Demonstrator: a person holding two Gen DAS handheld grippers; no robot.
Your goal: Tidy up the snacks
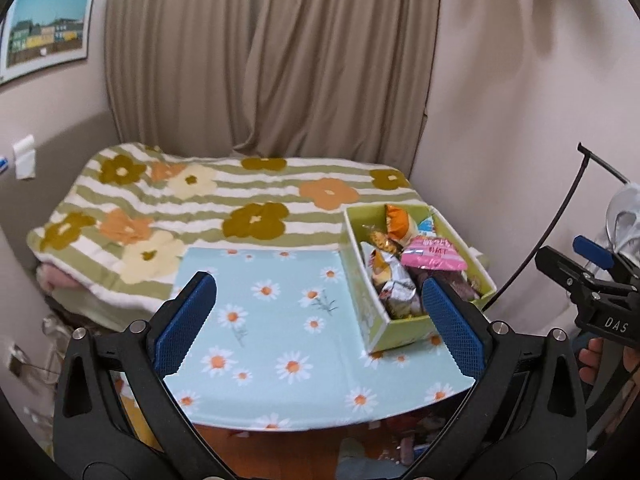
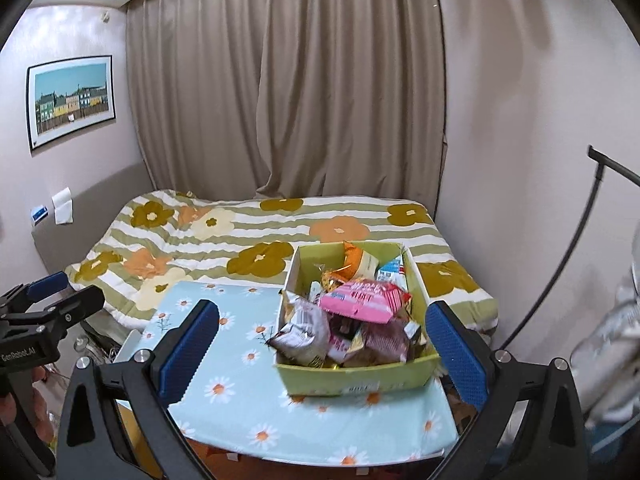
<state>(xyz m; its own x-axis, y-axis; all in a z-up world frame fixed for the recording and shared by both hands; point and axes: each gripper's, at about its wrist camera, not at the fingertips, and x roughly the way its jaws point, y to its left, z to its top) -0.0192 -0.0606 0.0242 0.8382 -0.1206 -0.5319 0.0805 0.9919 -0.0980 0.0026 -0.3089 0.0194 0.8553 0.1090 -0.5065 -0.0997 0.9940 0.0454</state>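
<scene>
Left gripper (image 1: pixel 320 320) wide open and empty above the daisy table (image 1: pixel 272 320), right gripper (image 2: pixel 328 344) spread wide, holding nothing, box (image 2: pixel 360 378) packed with snacks (image 2: pixel 360 300)

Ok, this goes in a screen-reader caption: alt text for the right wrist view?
An open tool hovers before a green cardboard box heaped with snack packets, a pink one on top, sitting on a daisy-print table beside a flower-patterned bed.
</scene>
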